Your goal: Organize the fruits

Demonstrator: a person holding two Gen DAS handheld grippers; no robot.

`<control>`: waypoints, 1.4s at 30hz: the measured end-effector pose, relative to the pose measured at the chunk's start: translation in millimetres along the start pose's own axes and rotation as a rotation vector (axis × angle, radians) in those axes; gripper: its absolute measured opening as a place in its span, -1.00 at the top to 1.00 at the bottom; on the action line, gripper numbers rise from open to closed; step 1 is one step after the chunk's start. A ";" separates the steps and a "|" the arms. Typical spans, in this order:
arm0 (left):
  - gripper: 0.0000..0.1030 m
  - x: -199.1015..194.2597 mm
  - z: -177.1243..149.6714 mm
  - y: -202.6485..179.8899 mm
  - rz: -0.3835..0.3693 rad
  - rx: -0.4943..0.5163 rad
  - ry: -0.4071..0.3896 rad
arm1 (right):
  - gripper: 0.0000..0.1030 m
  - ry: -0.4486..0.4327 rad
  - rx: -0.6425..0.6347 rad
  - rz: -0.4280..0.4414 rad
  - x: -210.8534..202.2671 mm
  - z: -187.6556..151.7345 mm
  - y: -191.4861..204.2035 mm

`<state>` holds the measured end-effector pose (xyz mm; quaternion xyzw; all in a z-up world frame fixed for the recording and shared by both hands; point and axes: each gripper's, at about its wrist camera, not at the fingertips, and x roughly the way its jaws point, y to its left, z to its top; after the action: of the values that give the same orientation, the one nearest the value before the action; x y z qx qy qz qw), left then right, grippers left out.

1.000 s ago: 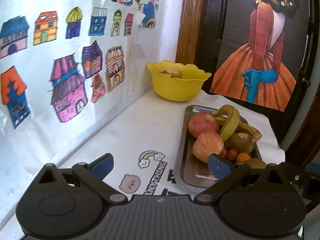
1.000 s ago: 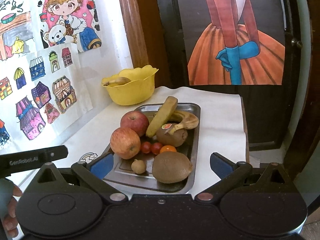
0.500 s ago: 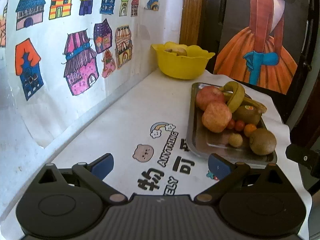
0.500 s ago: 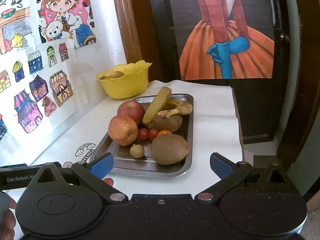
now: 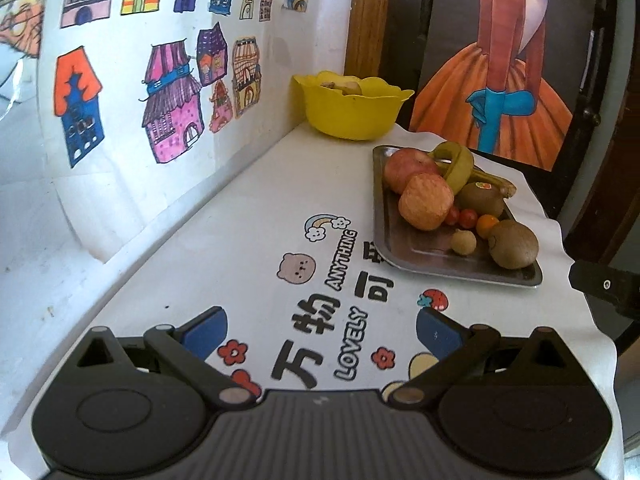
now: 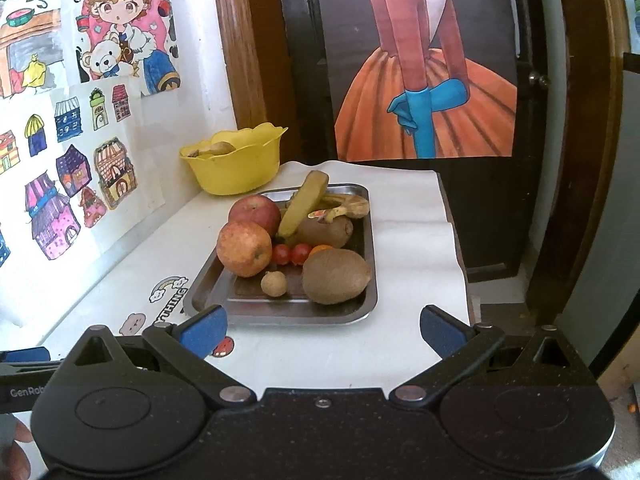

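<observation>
Shiny metal tray (image 6: 362, 300); glossy yellow plastic bowl (image 6: 240, 172); fuzzy kiwi (image 6: 336, 276).

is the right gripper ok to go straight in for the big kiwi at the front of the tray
Probably yes. The right gripper is open and empty, and the kiwi lies at the near edge of the tray, straight ahead. Only the low tray rim lies between; the small round fruit sits apart on its left.
</observation>
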<state>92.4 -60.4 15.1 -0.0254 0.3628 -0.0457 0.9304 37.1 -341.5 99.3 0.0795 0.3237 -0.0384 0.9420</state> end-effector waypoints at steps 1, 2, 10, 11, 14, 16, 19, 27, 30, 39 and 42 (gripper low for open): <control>-0.99 -0.9 -1.5 1.4 0.000 0.004 0.001 | -0.98 -0.001 0.003 -0.005 -2.4 -2.6 1.8; -0.99 -2.2 -3.5 3.4 -0.003 0.008 0.002 | -0.98 0.001 0.006 -0.011 -4.7 -5.4 4.0; -0.99 -12.4 -19.9 15.9 -0.011 0.017 -0.013 | -0.98 -0.005 0.025 -0.063 -22.0 -30.0 18.3; -0.99 -13.5 -22.0 17.5 -0.010 0.017 -0.013 | -0.98 -0.009 0.031 -0.069 -24.4 -33.0 19.5; -0.99 -15.9 -27.0 22.4 -0.010 0.017 -0.017 | -0.98 -0.019 0.052 -0.085 -30.2 -40.9 23.1; -0.99 -17.5 -30.2 25.9 -0.007 0.018 -0.018 | -0.98 -0.024 0.058 -0.088 -32.7 -45.8 26.1; -0.99 -20.3 -35.1 31.3 0.000 0.005 -0.028 | -0.98 -0.006 0.053 -0.090 -32.2 -53.1 31.5; -0.99 -23.0 -46.6 41.7 0.014 -0.020 -0.035 | -0.98 0.003 0.042 -0.091 -36.3 -63.4 42.2; -0.99 -23.6 -49.4 44.1 0.023 -0.011 -0.040 | -0.98 -0.007 0.045 -0.089 -36.7 -64.5 43.9; -0.99 -24.7 -52.9 48.7 0.030 -0.015 -0.040 | -0.98 -0.006 0.044 -0.076 -35.7 -69.9 50.3; -0.99 -24.8 -53.9 49.3 0.030 -0.014 -0.039 | -0.98 -0.004 0.043 -0.071 -35.8 -70.7 52.1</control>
<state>41.0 -9.5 -11.8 -0.0276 0.3452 -0.0288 0.9377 -27.4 -277.1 72.8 0.0882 0.3234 -0.0792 0.9388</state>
